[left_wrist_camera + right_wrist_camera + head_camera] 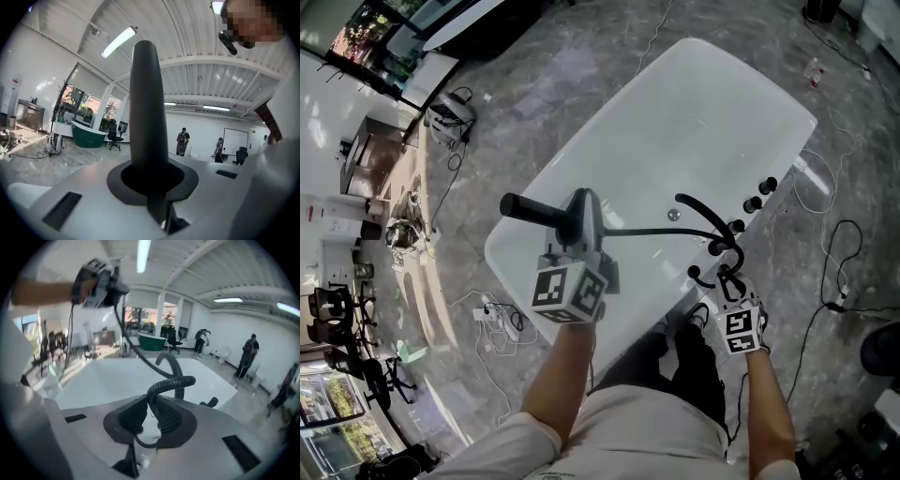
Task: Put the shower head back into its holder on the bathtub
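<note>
right gripper [150, 420]: jaws narrow, closed on the ribbed hose [165, 411] just above the tub's near rim; the hose loops up out of the jaws.
left gripper [151, 180]: jaws closed around the shower head [534, 212], gripping near one end of it.
shower head, place: in the air over the near left part of the tub [675, 122], well apart from the fittings on the rim.
shower head, axis: long axis runs across the head view; free end points left and slightly away from the person, away from the fittings.
hose, run: from the left gripper rightward across the tub to the rim.
fittings: arched spout [698, 208] and knobs [767, 185] along the right rim.
unclear: the hose joint is hidden behind the left gripper; the spray face is not shown; the holder cannot be picked out among the dark fittings.
</note>
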Demonstrator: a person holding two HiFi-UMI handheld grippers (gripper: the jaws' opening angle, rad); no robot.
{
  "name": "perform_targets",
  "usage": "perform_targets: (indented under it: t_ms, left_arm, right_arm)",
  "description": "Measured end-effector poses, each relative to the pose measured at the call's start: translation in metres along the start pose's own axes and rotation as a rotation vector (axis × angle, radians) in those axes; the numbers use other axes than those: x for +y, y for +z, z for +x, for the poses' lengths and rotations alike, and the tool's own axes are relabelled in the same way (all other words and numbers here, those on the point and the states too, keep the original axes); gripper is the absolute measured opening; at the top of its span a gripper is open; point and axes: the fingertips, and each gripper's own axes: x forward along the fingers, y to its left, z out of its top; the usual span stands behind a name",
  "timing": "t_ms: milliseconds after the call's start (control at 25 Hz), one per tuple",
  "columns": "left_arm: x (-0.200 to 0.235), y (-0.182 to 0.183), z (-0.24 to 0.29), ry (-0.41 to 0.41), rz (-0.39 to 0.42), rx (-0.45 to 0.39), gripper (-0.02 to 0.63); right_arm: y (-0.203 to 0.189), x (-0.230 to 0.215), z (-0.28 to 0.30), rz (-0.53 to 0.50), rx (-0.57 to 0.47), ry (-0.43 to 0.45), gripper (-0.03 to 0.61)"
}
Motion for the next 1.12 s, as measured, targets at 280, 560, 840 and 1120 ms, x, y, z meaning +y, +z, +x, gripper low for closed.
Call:
perform_targets:
  t_ms: [280,560,840,1120]
  left_arm:
    - [0.007,0.011,-0.005,0.020,-0.005,-0.018,0.040]
    - [-0.029,0.089,-0.009,-0.100,-0.018,-0.109,0.040]
    - [-0.150,0.135,0.012,-0.431,0.009,0.000,0.040]
    - [-0.199,0.128,0.006,-0.562,-0.003,0.082,0.040]
  right_arm:
    - [-0.009,-0.025,-0.005,0.076,0.208,0.022,0.061]
    - [-0.029,-0.004,0.024,-0.095,0.217,0.001,0.062]
    - [-0.029,0.013,0.056,-0.036,0.194,0.073,0.063]
    - [-0.047,0.031,0.061,-0.054,0.246,0.067,0.061]
